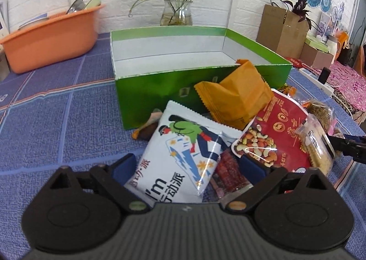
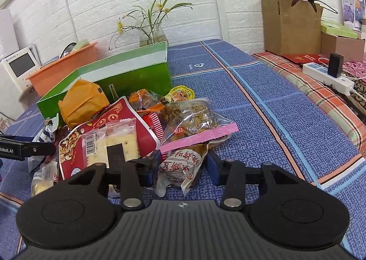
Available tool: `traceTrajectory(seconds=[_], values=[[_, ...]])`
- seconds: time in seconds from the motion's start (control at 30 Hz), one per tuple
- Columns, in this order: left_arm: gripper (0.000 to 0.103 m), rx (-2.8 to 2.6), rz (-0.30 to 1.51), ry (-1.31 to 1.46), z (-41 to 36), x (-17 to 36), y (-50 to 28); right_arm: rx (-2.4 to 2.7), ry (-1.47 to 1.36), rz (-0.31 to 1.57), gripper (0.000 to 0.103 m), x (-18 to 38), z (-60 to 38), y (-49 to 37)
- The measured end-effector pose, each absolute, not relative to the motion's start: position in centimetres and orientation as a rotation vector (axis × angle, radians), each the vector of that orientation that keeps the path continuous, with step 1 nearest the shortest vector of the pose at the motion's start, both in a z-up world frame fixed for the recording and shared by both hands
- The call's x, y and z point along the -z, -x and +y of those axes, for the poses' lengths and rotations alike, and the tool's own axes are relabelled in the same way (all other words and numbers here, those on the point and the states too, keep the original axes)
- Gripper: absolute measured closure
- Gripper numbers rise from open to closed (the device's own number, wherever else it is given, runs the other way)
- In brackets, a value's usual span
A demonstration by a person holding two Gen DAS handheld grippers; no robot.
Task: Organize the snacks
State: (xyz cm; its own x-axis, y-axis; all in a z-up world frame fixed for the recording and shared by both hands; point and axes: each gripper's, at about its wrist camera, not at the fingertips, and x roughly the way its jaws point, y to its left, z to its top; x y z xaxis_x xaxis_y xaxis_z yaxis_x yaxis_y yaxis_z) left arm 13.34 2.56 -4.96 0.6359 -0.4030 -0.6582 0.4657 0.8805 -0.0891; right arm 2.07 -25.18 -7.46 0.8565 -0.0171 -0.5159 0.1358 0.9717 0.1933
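Between the spread fingers of each claw lies a snack packet.
The left claw [image 1: 187, 166] straddles the white packet [image 1: 183, 157] reading "I'm"; the right claw [image 2: 181, 164] straddles a white-and-red bun packet [image 2: 180, 169]. Ahead: heaped snacks, then the green box [image 1: 183, 58].

Right gripper [image 2: 180, 168] fingers [image 2: 213, 167] apart around white wrapped snack [image 2: 180, 172]; pink-edged bag [image 2: 194, 125] just beyond, cracker pack [image 2: 112, 143] left.
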Motion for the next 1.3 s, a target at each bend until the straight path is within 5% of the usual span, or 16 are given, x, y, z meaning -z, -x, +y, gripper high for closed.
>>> traceTrajectory(seconds=[0.13,0.4,0.83,1.3], values=[[0.031,0.531,0.722,-0.072,2.3,4.7,-12.5,0.072,-0.21,0.541,0.03,7.4,-25.2,-2.0],[0.042,0.516,0.692,-0.063,2.4,4.4,-10.0,0.046,-0.202,0.553,0.031,7.3,-25.0,-0.7],[0.043,0.428,0.64,0.066,6.3,2.9,-4.1,-0.013,-0.19,0.518,0.031,6.1,-24.1,3.8],[0.043,0.311,0.39,0.038,6.3,-4.2,-4.7,-0.261,-0.074,0.256,0.031,-0.5,-21.2,1.4]])
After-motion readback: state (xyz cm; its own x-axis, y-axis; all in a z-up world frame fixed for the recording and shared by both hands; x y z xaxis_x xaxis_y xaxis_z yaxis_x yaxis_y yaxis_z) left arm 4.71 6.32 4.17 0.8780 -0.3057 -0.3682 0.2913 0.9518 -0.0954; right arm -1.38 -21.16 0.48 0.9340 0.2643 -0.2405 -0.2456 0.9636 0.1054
